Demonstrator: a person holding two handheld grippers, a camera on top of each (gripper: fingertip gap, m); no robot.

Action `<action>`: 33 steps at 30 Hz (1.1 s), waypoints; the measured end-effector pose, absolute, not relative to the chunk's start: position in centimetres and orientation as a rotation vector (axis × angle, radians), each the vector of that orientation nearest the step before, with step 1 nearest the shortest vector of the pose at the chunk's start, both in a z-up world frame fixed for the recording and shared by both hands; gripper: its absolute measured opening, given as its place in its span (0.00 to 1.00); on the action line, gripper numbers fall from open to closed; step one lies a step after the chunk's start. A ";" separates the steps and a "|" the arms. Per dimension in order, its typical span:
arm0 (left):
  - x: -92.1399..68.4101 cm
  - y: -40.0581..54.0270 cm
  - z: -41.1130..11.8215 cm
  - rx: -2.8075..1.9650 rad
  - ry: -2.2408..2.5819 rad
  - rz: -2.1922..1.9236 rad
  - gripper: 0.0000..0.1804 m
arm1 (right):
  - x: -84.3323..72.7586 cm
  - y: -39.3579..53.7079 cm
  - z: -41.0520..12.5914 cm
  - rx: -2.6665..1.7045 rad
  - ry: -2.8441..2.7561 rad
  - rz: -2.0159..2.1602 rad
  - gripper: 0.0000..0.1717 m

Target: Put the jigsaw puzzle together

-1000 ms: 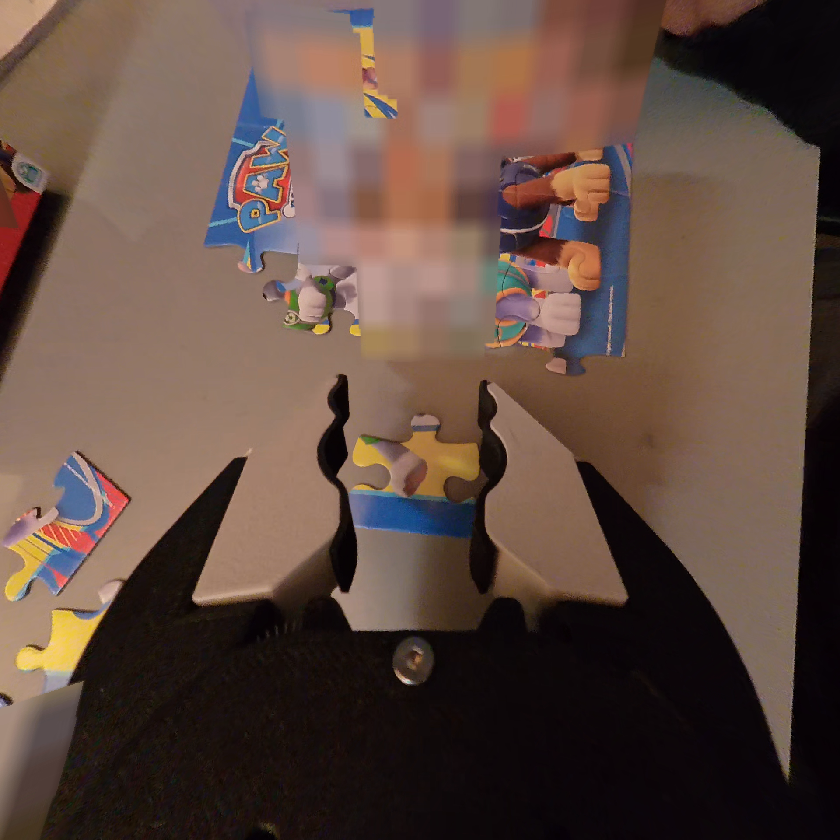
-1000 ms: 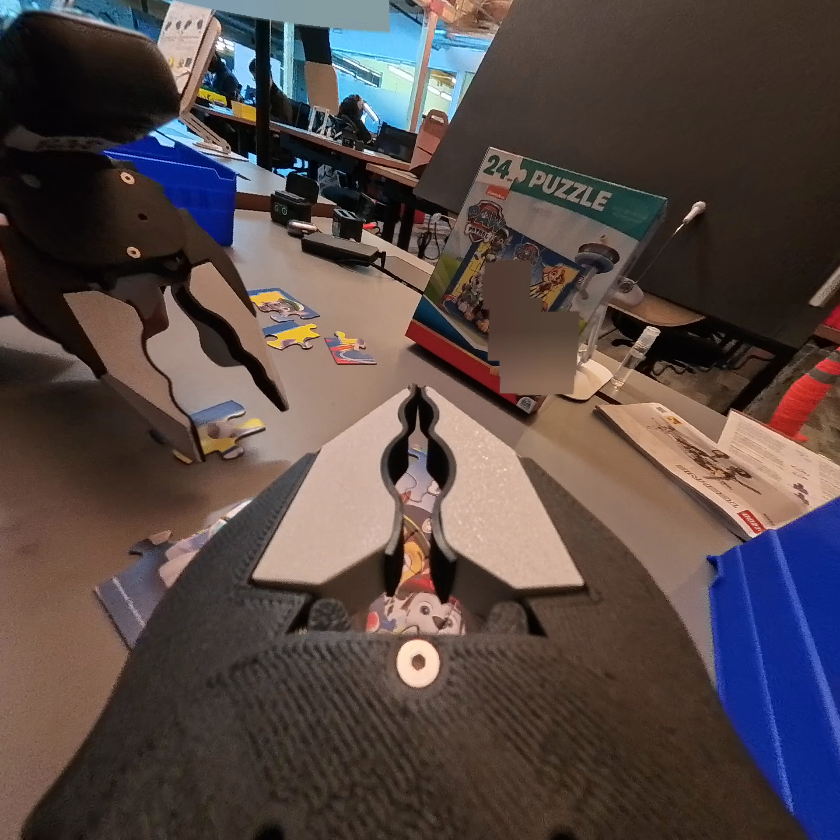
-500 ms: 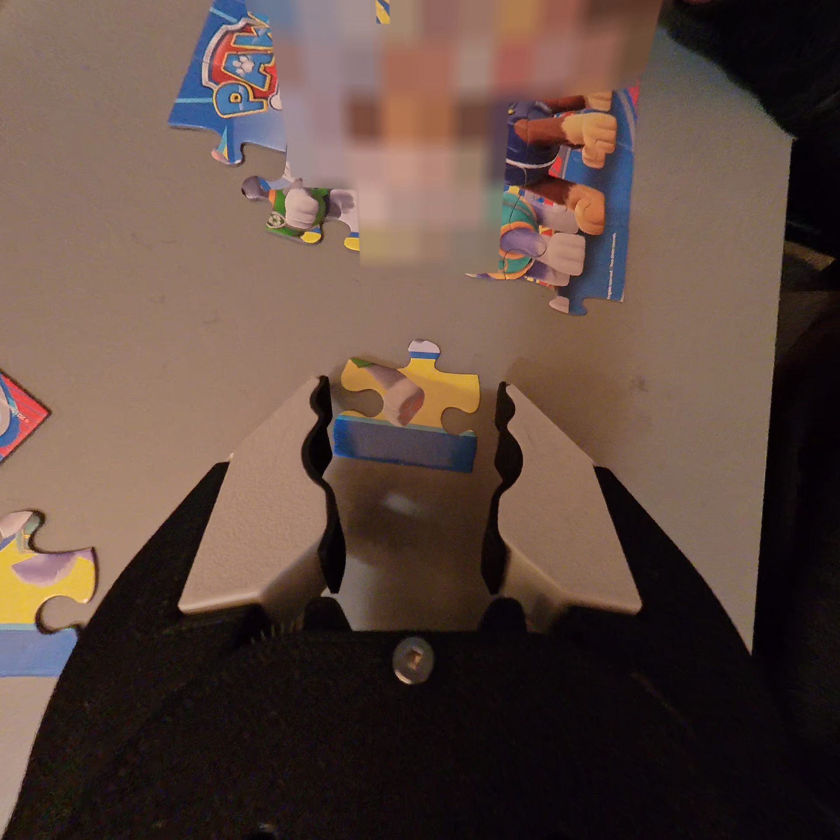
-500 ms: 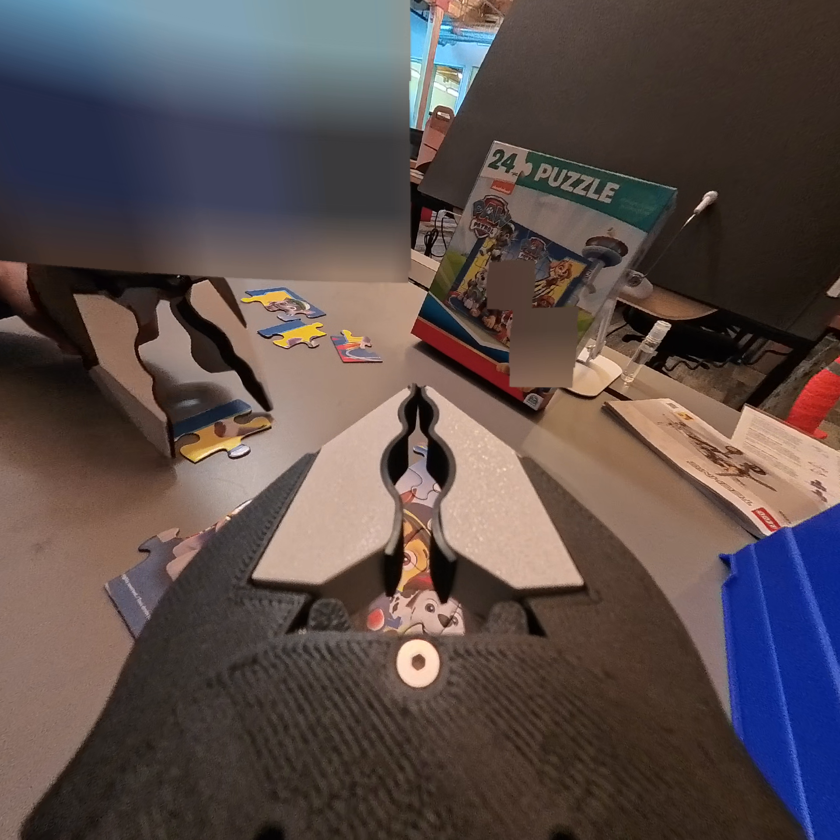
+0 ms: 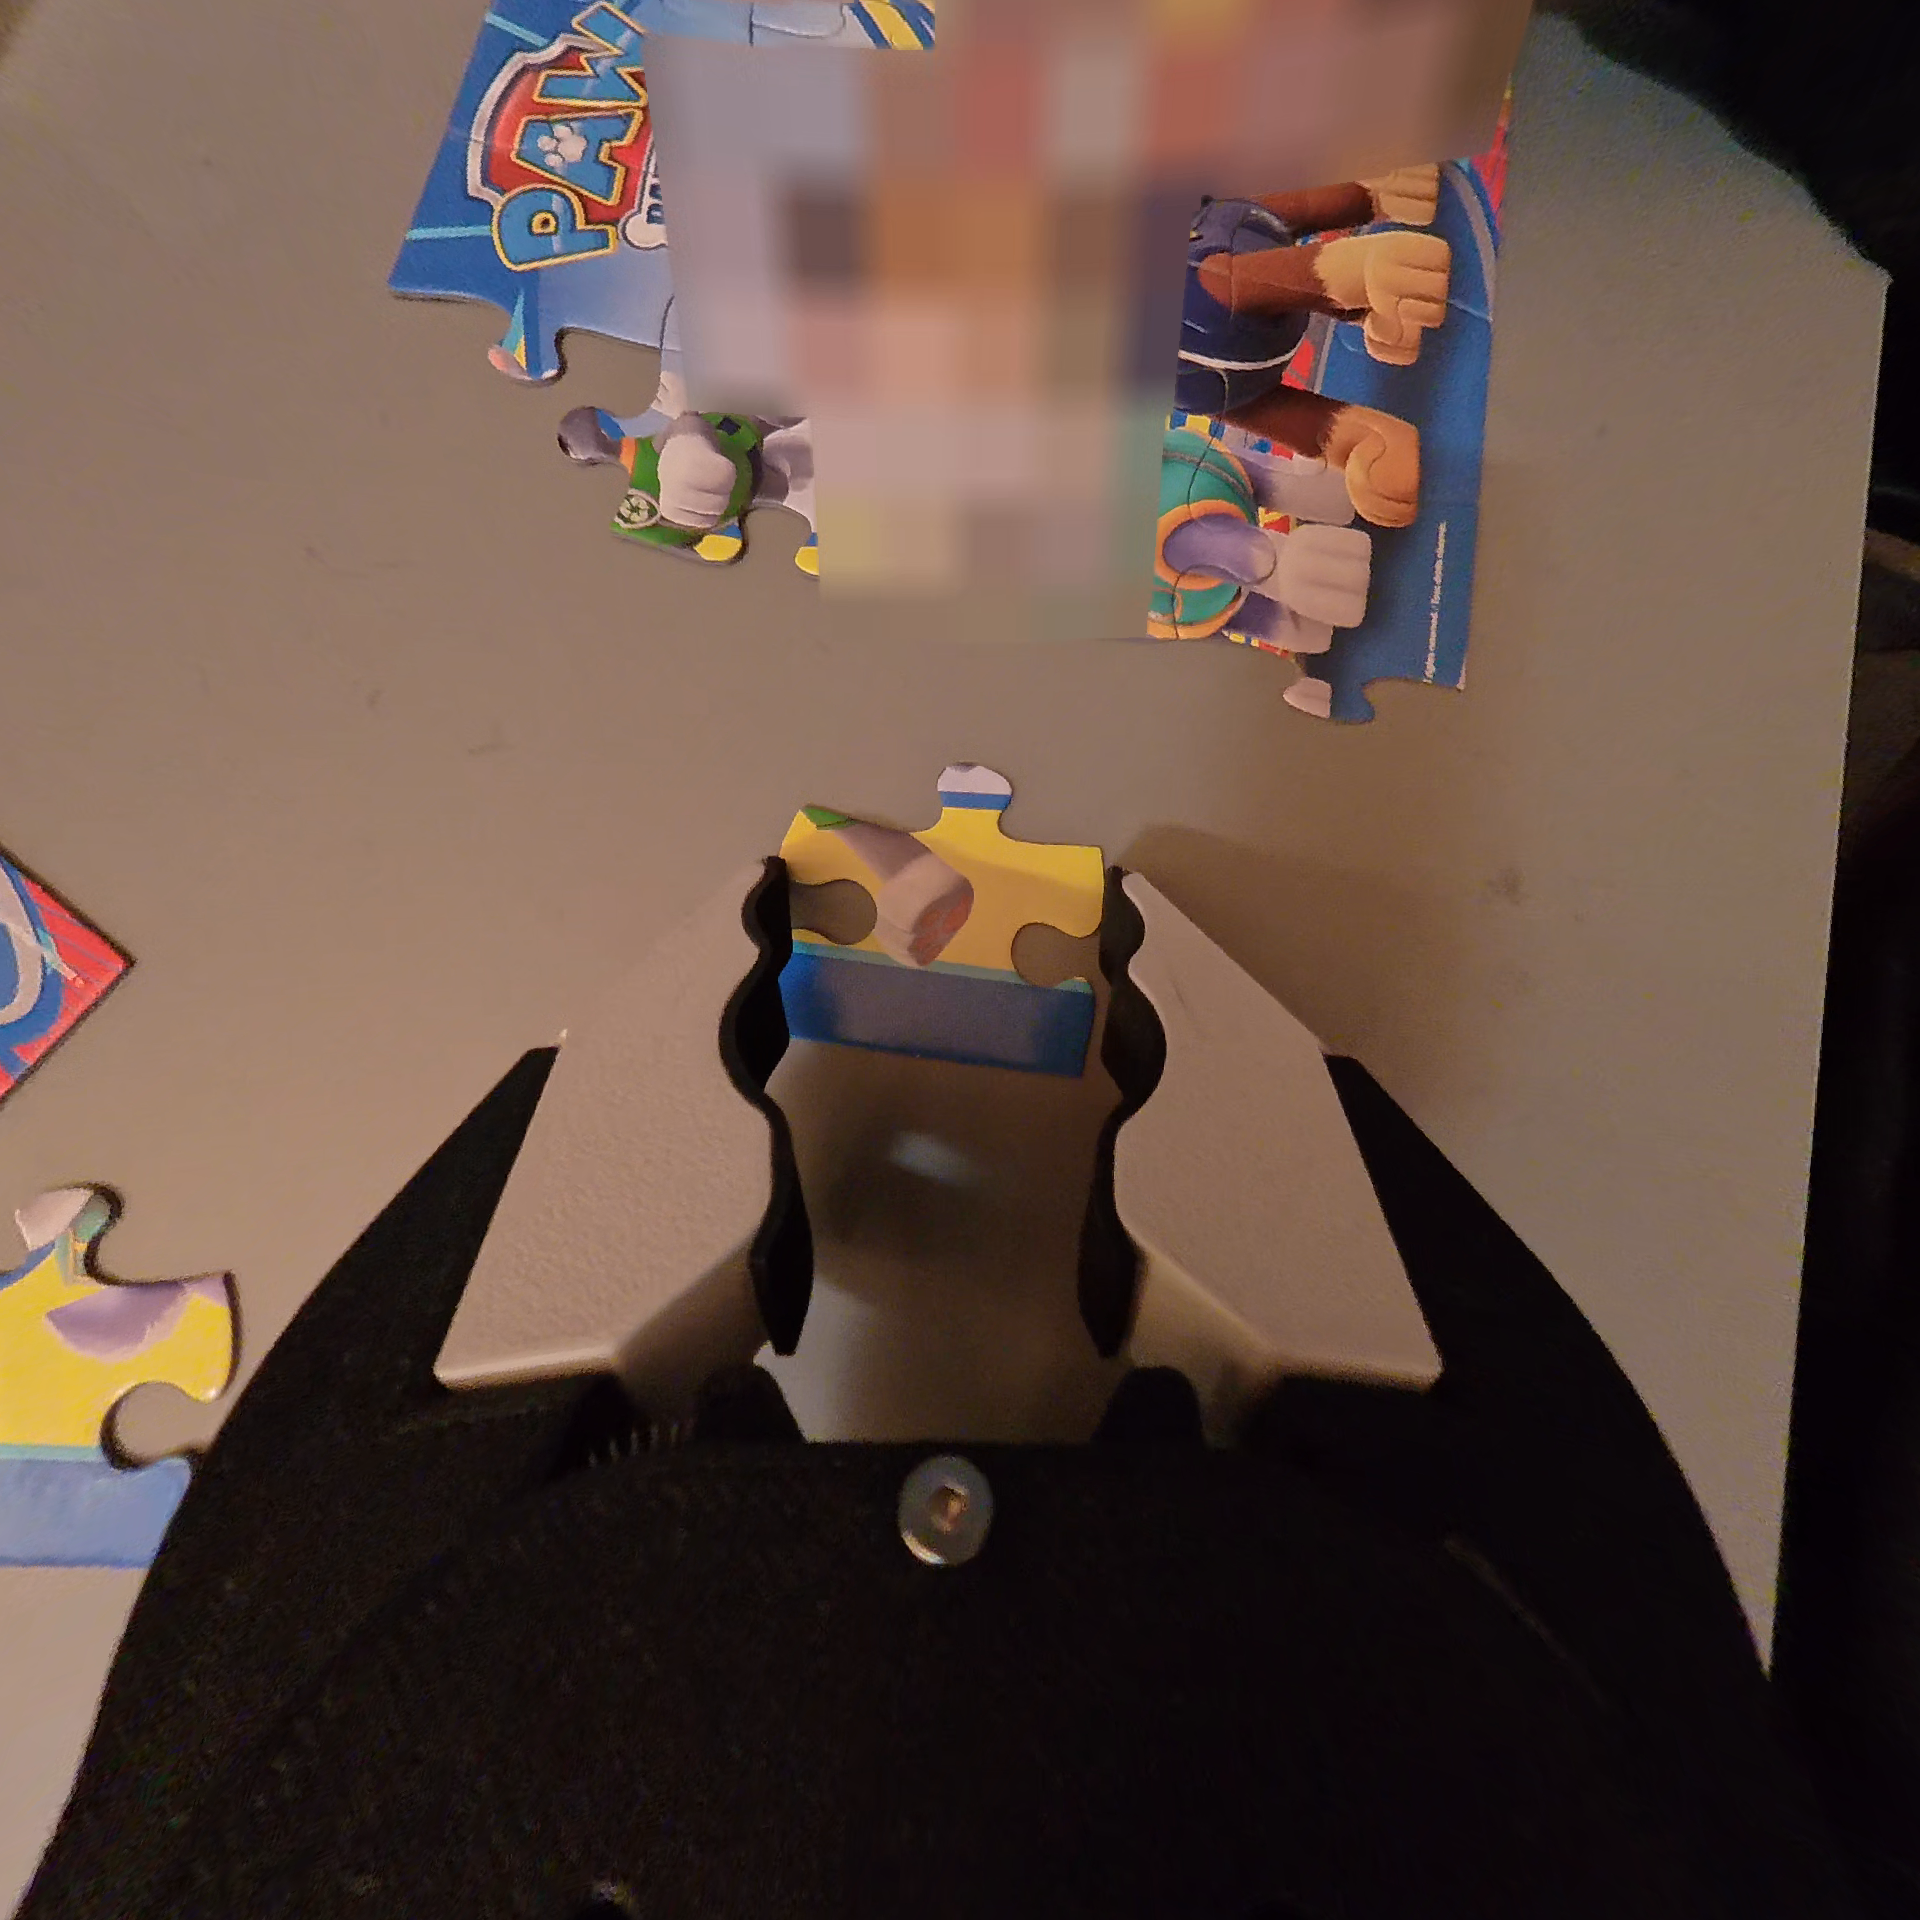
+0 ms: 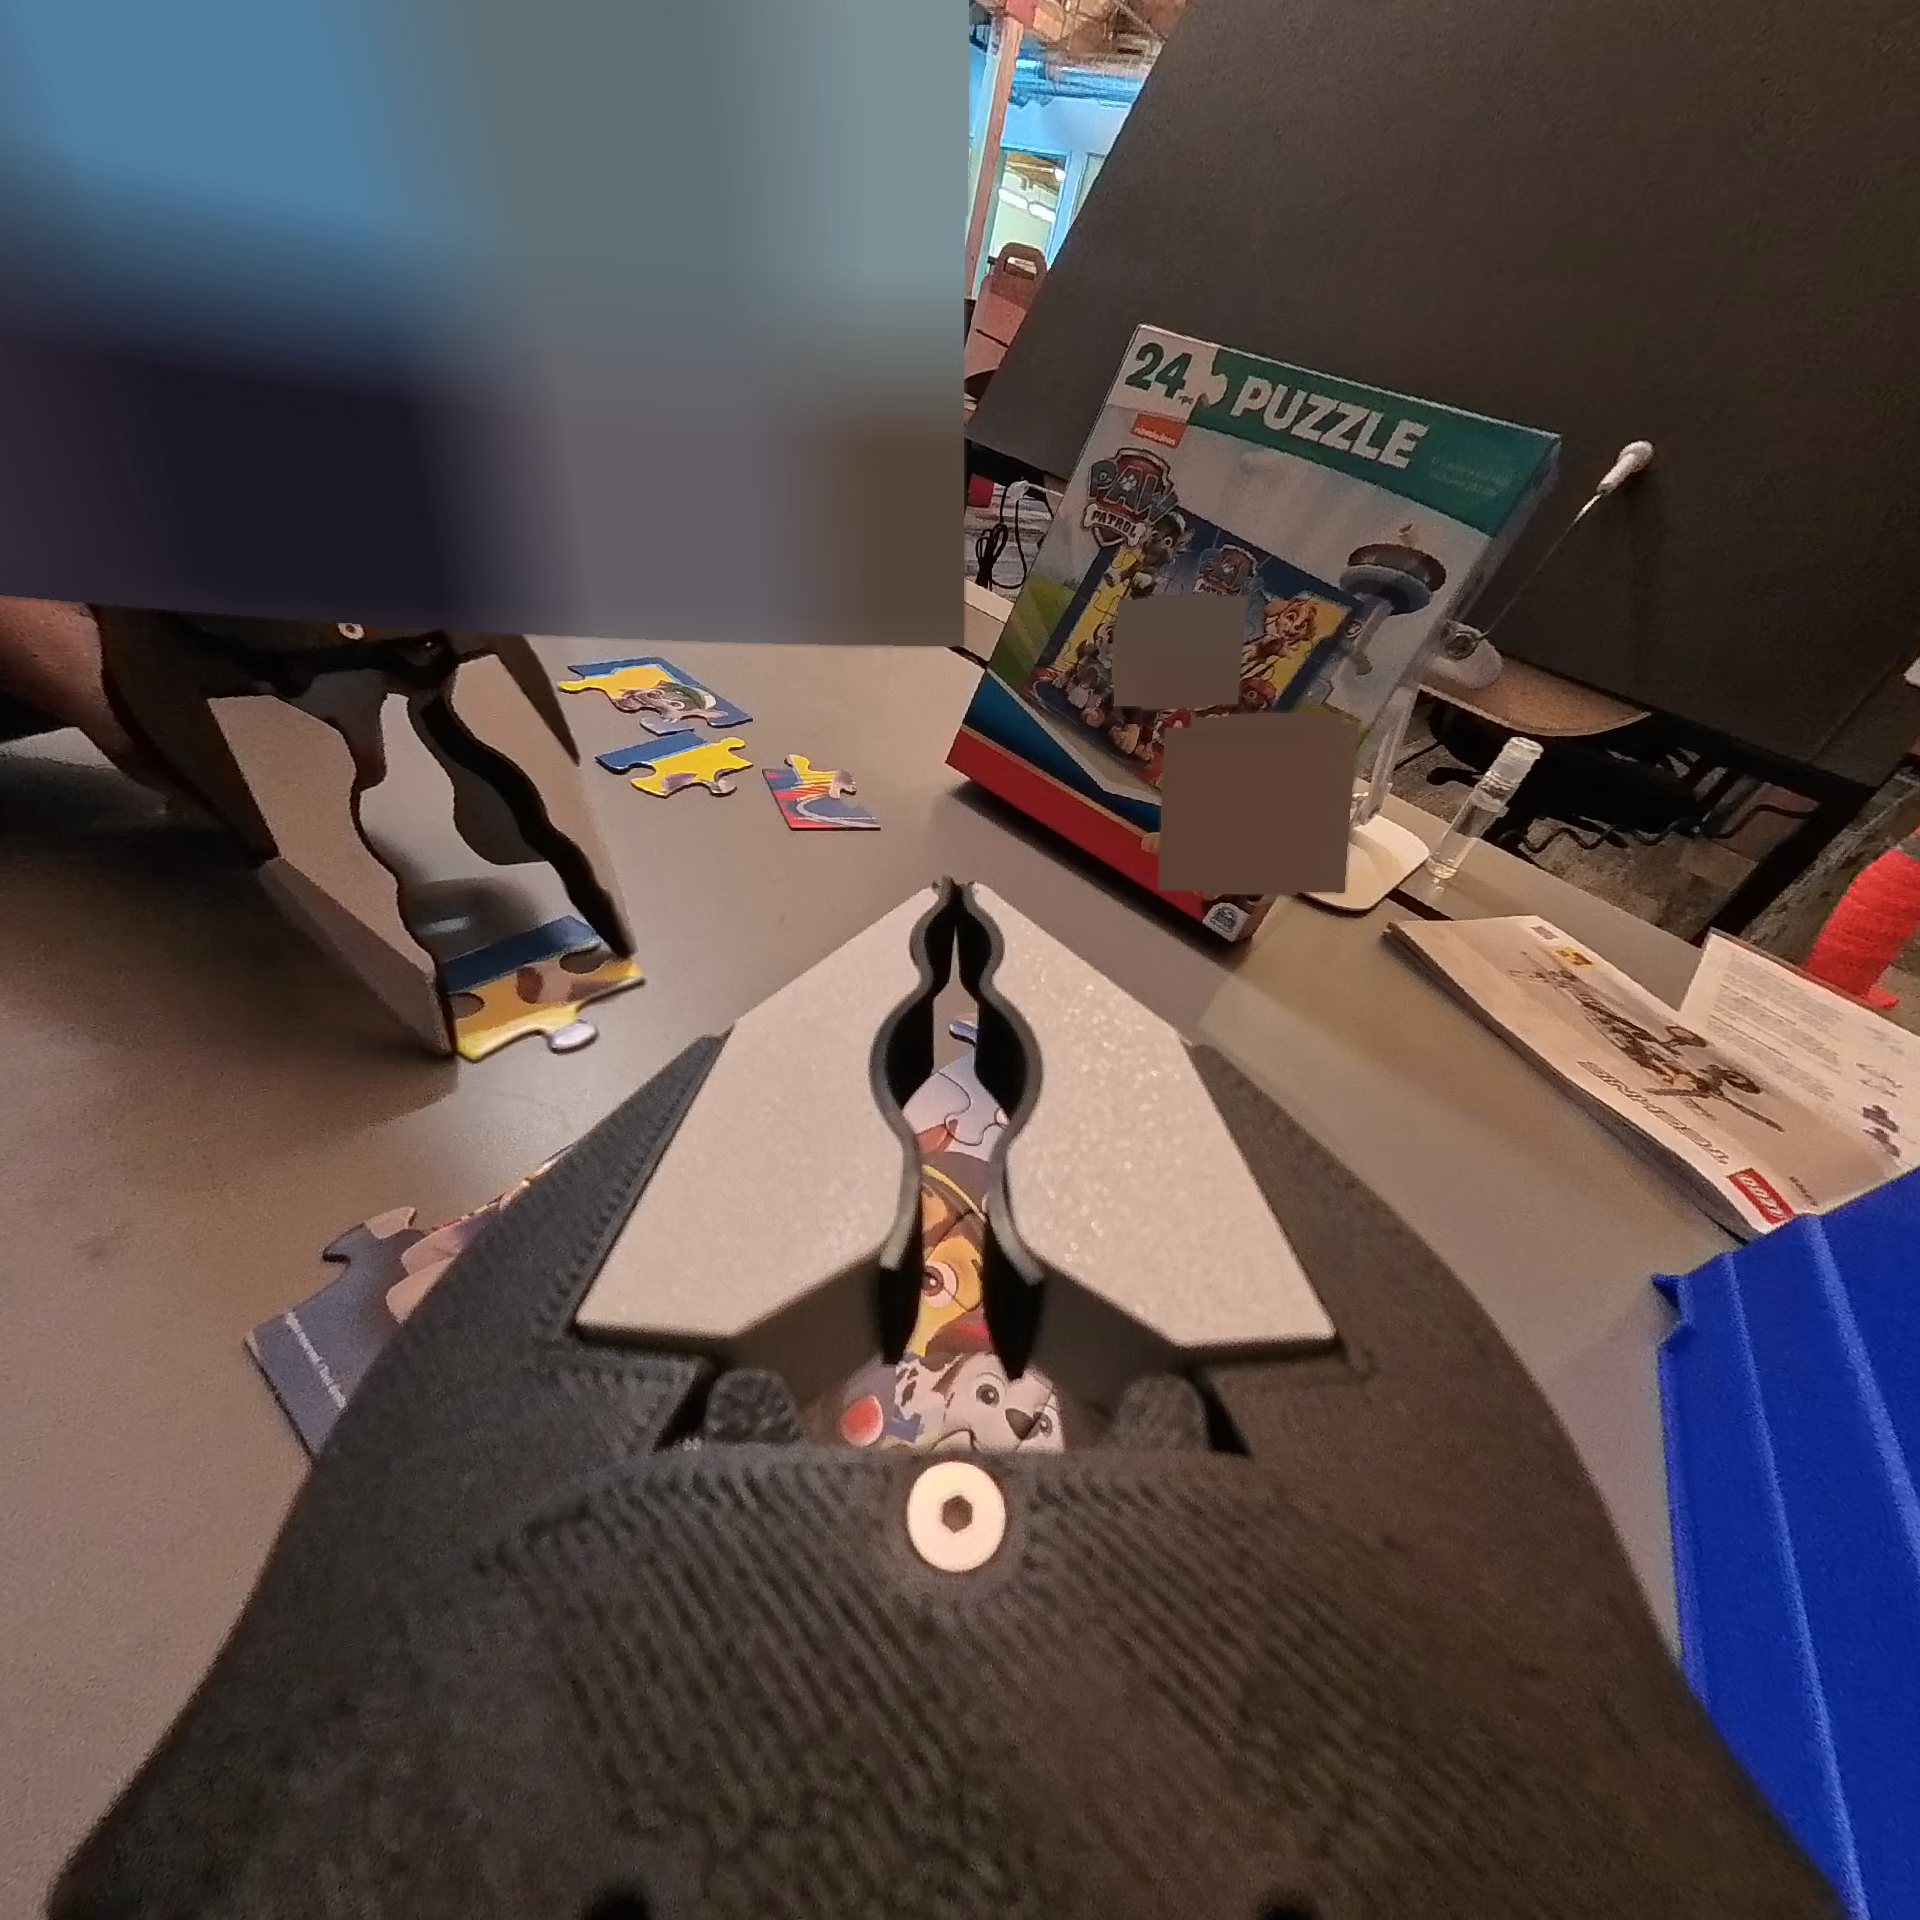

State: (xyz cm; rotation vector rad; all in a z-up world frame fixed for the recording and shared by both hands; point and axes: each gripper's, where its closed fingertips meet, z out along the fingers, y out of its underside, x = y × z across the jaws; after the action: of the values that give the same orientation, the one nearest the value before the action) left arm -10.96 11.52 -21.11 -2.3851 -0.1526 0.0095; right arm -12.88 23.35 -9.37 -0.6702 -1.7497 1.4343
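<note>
My left gripper (image 5: pixel 940 883) is low over the grey table (image 5: pixel 312 727). Its two fingertips press on the left and right edges of a yellow and blue puzzle piece (image 5: pixel 997 894) lying flat there. The right wrist view shows the same gripper (image 6: pixel 525 992) straddling that piece (image 6: pixel 561 982). The partly assembled puzzle (image 5: pixel 1320 416) lies just beyond the piece. My right gripper (image 6: pixel 954 894) is shut with nothing between its tips. It hovers over the assembled puzzle (image 6: pixel 312 1351), which shows beneath its fingers.
Loose pieces lie left of my left gripper (image 5: pixel 104 1340) (image 5: pixel 42 987) and farther back (image 6: pixel 686 764) (image 6: pixel 821 800). A puzzle box (image 6: pixel 1247 582) stands at the back, a booklet (image 6: pixel 1662 1049) and a blue bin (image 6: pixel 1808 1455) at the right. The table edge (image 5: pixel 1849 831) is close on the right. Some 15 cm of space lies between my two pairs of fingers.
The left gripper opened and left the piece on the table, then closed in again so its tips meet the piece's sides. The right gripper stayed shut and hardly moved.
</note>
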 end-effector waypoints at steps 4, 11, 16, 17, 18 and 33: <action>-12.0 12.6 -20.7 -2.367 -0.142 0.036 0.21 | -12.9 23.3 -9.4 -0.670 -1.752 1.432 0.00; -14.0 13.7 -19.9 -2.371 -0.108 0.065 0.31 | -12.8 23.3 -9.3 -0.665 -1.750 1.437 0.00; -14.3 13.5 -20.8 -2.408 -0.096 -0.023 0.43 | -12.7 23.3 -9.2 -0.664 -1.745 1.452 0.00; -14.2 13.4 -21.1 -2.425 -0.079 -0.036 0.43 | -12.7 23.3 -9.2 -0.664 -1.745 1.453 0.00; -14.2 13.5 -21.2 -2.425 -0.060 -0.034 0.44 | -12.7 23.3 -9.2 -0.664 -1.745 1.454 0.00; -14.1 13.8 -20.7 -2.392 -0.028 -0.089 0.33 | -12.7 23.4 -9.2 -0.672 -1.749 1.459 0.00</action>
State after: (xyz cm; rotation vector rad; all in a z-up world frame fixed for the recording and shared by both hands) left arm -14.09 13.84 -20.73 -2.3920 -0.0283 -0.0886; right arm -12.72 23.36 -9.25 -0.6721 -1.7486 1.4588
